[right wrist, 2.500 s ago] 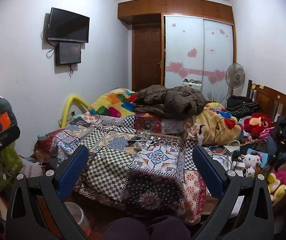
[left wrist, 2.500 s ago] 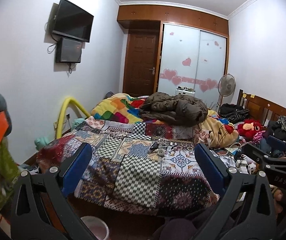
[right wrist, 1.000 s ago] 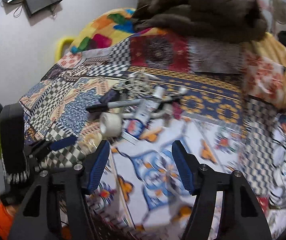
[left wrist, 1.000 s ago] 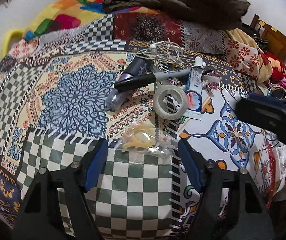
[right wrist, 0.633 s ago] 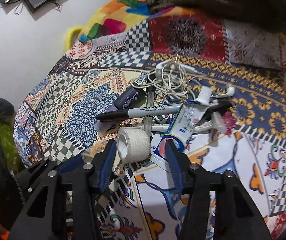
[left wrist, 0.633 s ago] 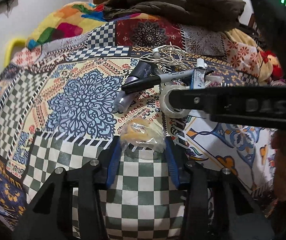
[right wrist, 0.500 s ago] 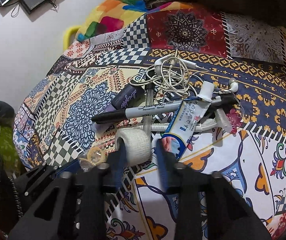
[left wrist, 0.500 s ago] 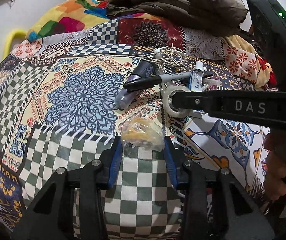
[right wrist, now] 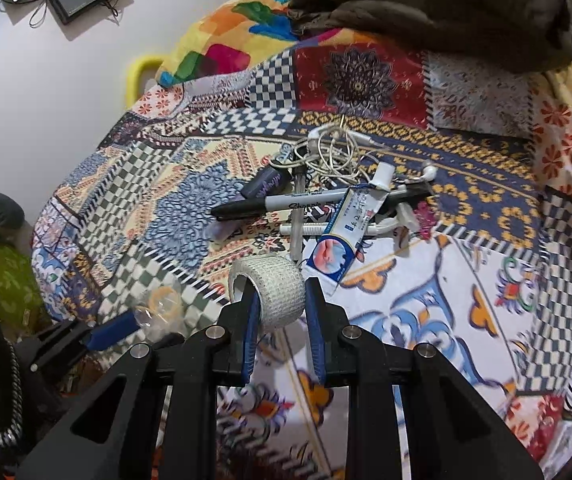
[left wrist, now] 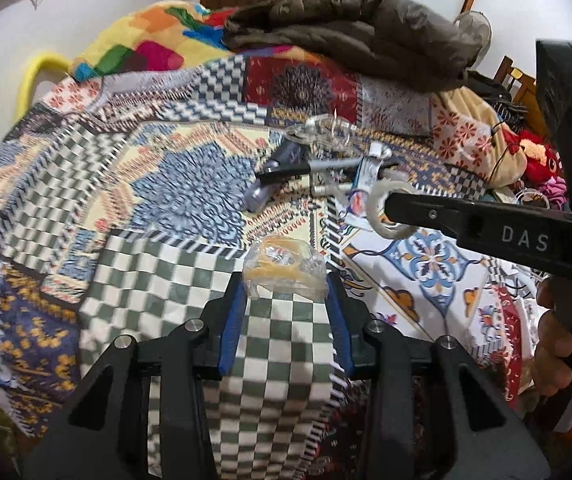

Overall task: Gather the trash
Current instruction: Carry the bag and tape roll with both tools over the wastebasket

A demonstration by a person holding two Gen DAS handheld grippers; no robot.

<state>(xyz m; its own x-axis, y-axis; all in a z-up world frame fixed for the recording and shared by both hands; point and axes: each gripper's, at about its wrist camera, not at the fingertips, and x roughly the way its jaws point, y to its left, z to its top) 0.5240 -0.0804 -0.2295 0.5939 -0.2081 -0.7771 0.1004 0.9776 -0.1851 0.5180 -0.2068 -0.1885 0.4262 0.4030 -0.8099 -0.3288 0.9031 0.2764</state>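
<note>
A crumpled clear wrapper (left wrist: pixel 284 266) is being clamped by the left gripper (left wrist: pixel 285 304), a white tape roll (right wrist: pixel 272 292) by the right gripper (right wrist: pixel 282 316).

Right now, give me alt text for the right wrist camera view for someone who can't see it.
The right gripper is shut on a white roll of bandage tape just above a patchwork quilt. Beyond it lie a black marker, a small tube and tangled white earphones; at left, the left gripper pinches a crumpled clear wrapper.
</note>
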